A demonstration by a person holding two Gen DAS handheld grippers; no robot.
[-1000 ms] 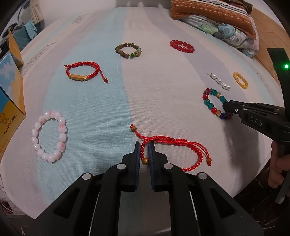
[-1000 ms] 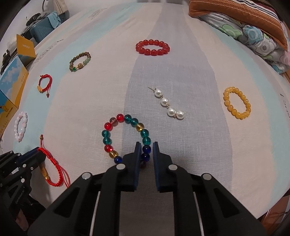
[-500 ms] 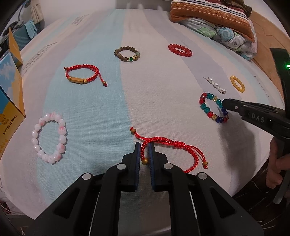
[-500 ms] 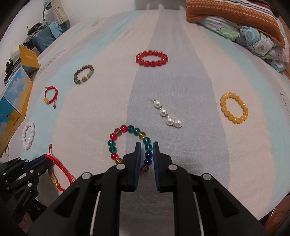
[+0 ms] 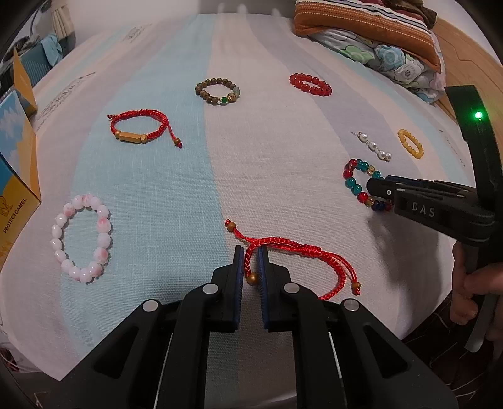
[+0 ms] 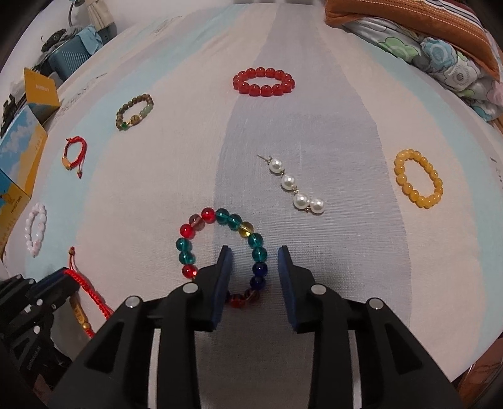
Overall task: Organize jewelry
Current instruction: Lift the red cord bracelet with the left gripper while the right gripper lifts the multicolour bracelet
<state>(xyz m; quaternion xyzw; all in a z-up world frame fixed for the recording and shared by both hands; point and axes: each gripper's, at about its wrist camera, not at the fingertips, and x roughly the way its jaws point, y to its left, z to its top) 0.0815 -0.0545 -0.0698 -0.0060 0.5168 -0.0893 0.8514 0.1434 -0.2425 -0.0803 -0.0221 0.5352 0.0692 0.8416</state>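
My left gripper [image 5: 251, 253] is shut on a red braided cord bracelet [image 5: 292, 250] that lies on the striped bedsheet; it also shows in the right wrist view [image 6: 85, 289]. My right gripper [image 6: 255, 254] is open, its jaws on either side of the near beads of a multicolour glass bead bracelet [image 6: 220, 245], which rests on the sheet. In the left wrist view the right gripper [image 5: 377, 188] sits over that bracelet [image 5: 355, 179].
On the sheet lie a pearl strand [image 6: 295, 188], a yellow bead bracelet [image 6: 418, 179], a red bead bracelet [image 6: 264, 81], a brown bead bracelet [image 5: 217, 91], a red cord bracelet with gold bar [image 5: 138, 129] and a pink-white bracelet [image 5: 81, 239]. A cardboard box [image 5: 15, 176] stands left. Pillows [image 5: 364, 28] lie at the back right.
My right gripper has opened and let go of the multicolour bracelet. My left gripper stays shut on the red cord bracelet and has barely moved.
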